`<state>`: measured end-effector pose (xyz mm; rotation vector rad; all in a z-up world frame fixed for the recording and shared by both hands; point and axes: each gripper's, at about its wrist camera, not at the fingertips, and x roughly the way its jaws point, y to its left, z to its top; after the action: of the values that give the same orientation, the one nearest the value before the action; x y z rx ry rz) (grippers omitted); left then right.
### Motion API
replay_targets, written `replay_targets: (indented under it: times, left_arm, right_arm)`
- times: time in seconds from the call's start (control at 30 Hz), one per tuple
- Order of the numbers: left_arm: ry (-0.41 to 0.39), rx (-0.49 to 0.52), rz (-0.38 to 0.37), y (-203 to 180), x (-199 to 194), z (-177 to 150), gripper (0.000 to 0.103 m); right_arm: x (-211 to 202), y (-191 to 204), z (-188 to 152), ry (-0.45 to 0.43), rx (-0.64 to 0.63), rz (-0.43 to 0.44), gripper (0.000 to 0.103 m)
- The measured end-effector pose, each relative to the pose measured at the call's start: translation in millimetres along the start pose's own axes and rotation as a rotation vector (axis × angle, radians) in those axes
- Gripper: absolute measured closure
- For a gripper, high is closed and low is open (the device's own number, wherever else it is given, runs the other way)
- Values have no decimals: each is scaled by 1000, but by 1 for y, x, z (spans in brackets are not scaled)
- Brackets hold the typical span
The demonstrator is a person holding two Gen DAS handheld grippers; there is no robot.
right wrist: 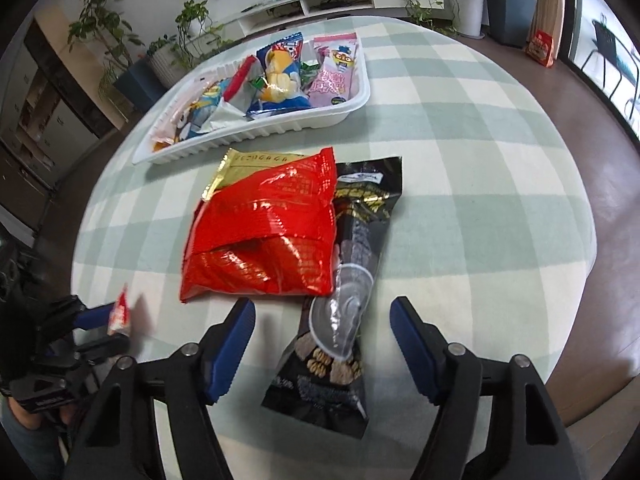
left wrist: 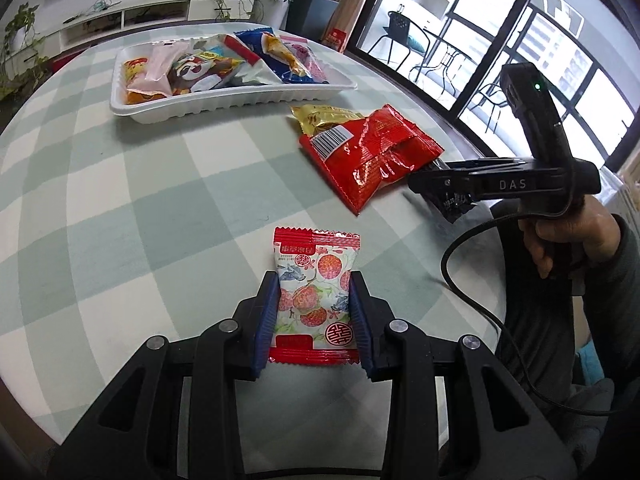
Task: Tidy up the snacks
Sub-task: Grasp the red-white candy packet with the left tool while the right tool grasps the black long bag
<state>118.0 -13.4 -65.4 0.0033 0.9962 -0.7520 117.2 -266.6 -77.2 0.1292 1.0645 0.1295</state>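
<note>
Holding: left gripper clamped the lychee packet.
Right gripper: open around the black packet, not pressing it.

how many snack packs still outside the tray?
4. Lychee-print packet in the left claw; red bag, gold packet under it, black packet between the right claw's open jaws. More may be hidden underneath.

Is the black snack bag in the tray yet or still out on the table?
Still out. The black bag lies flat on the checked table, beside the red bag, between the right gripper's open fingers. The white tray sits farther back.
</note>
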Motion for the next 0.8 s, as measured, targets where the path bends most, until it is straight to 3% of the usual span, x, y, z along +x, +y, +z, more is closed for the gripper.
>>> replay_targets:
  times: [0.17,0.3,0.43,0.8]
  left_arm:
    - [-14,-15,0,4,-4,-1,71]
    - [-17,-16,-4,3,-3,-1,71]
    - [-21,-23,-6,3,-5,-2,71]
    - [-53,-48,2,7,-8,-2,71]
  right_arm:
    - [-1,6,-5,13,-65,-57,42]
    - [-4,3,-6,21,-74,-73,63]
    - [-6,1,-7,22,-67,-62,70]
    - [-21,-8,-11,-17,-21,-48,76]
